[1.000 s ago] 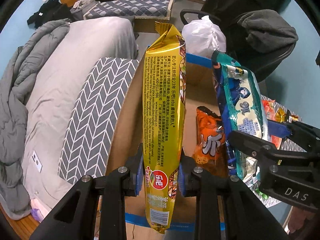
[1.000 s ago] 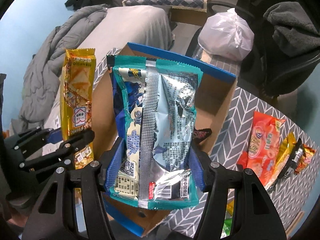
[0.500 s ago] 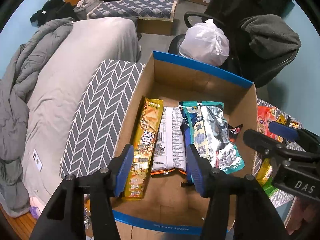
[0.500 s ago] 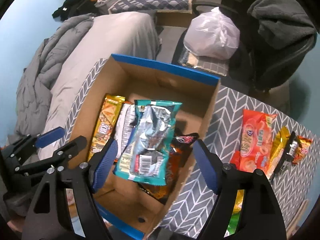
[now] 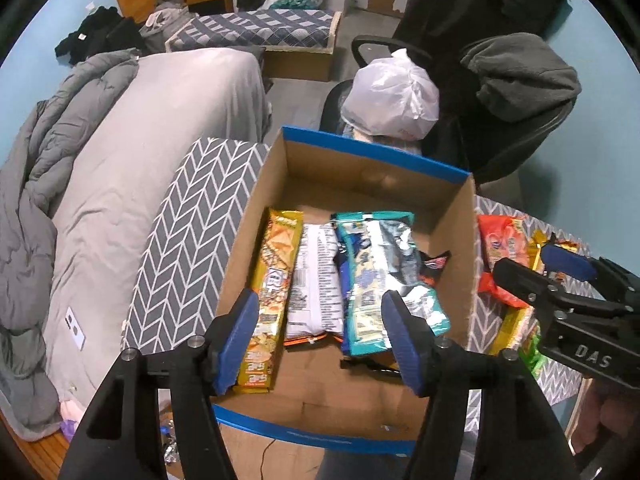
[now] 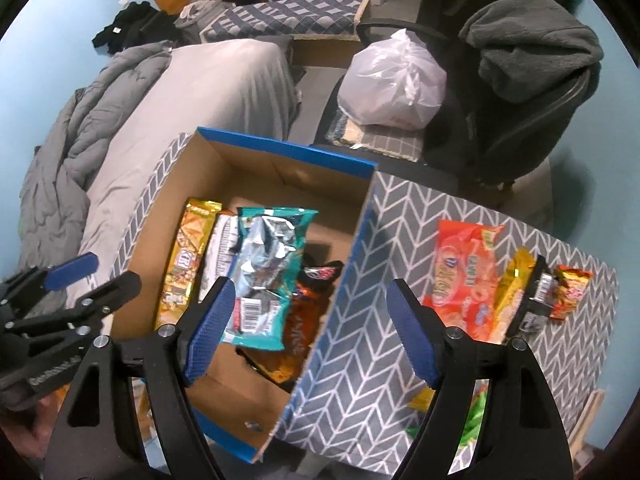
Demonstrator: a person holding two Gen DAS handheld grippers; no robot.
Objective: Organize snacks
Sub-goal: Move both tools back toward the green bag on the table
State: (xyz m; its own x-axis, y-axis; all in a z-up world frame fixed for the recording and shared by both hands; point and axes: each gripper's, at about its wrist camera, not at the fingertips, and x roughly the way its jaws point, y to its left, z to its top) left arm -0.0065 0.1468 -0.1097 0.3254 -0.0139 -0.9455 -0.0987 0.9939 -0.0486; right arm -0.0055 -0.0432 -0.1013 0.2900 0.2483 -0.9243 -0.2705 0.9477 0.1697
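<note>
A cardboard box with a blue rim (image 5: 372, 160) (image 6: 280, 146) stands on the chevron-cloth table (image 6: 400, 240). Inside it lie a yellow packet (image 5: 276, 280) (image 6: 188, 256), a white packet (image 5: 316, 280), a teal packet (image 5: 376, 276) (image 6: 268, 264) and an orange-and-black packet (image 6: 304, 320). My left gripper (image 5: 320, 332) hangs above the box with its jaws opening and nothing between them. Over the box's right wall my right gripper (image 6: 310, 308) stands open and empty. An orange-red packet (image 6: 464, 276), a yellow one (image 6: 516, 280) and two small packets lie on the cloth at the right.
A bed with a grey duvet (image 5: 140, 140) runs along the left. Behind the box an office chair carries a white plastic bag (image 5: 392, 100) and a grey garment (image 5: 520, 76). A green packet (image 6: 472, 412) lies near the table's front edge.
Both grippers have opened and let go: the yellow packet and the teal packet now lie in the box. Both hands have risen, and the right one has shifted right over the box's wall.
</note>
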